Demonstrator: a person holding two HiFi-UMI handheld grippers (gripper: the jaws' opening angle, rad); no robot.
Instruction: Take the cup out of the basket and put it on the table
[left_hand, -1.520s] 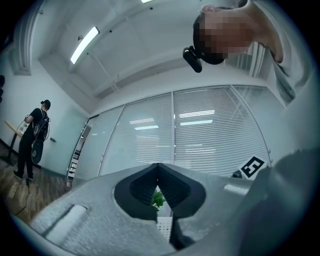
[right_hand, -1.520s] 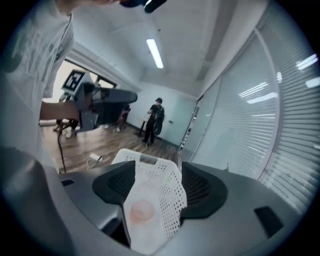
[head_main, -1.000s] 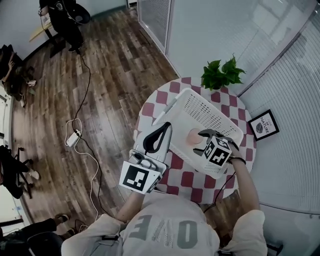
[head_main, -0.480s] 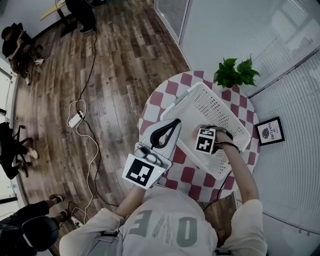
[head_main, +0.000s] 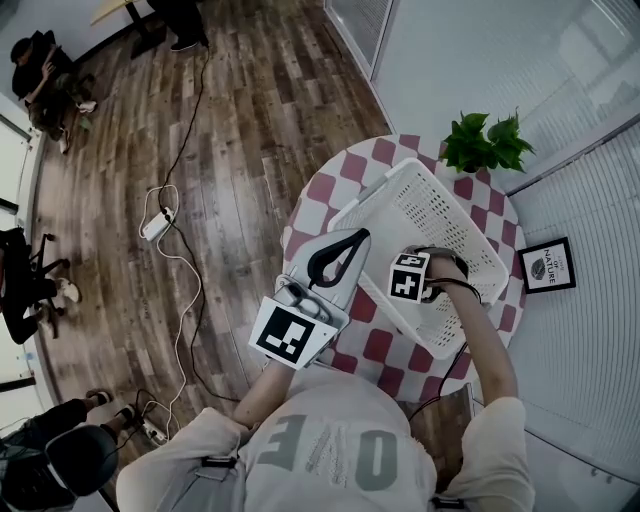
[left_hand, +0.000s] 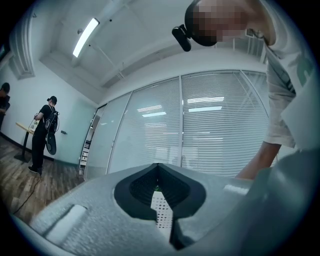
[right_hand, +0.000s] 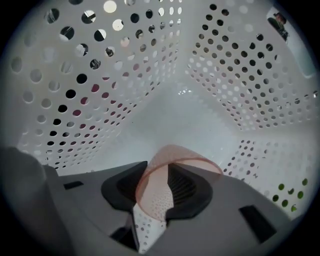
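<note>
A translucent pink cup (right_hand: 172, 159) lies on the floor of the white perforated basket (right_hand: 125, 75). My right gripper (right_hand: 159, 192) reaches down into the basket. Its jaws are closing, with the cup's wall in the narrow gap between them. In the head view the basket (head_main: 395, 195) stands on the checkered round table (head_main: 322, 188), and the right gripper's marker cube (head_main: 408, 277) and the hand hide the cup. My left gripper (head_main: 360, 233) hovers shut and empty over the basket's near-left rim. In its own view the left gripper (left_hand: 157, 170) points towards glass walls.
A potted plant (head_main: 488, 145) stands at the table's far edge and a small framed picture (head_main: 545, 265) lies to the right. A power strip with cables (head_main: 158, 224) is on the wooden floor at left. People stand far off at the upper left.
The right gripper has dropped deeper into the basket and over the pink cup, which showed beside it a second ago. The left gripper has barely moved.
</note>
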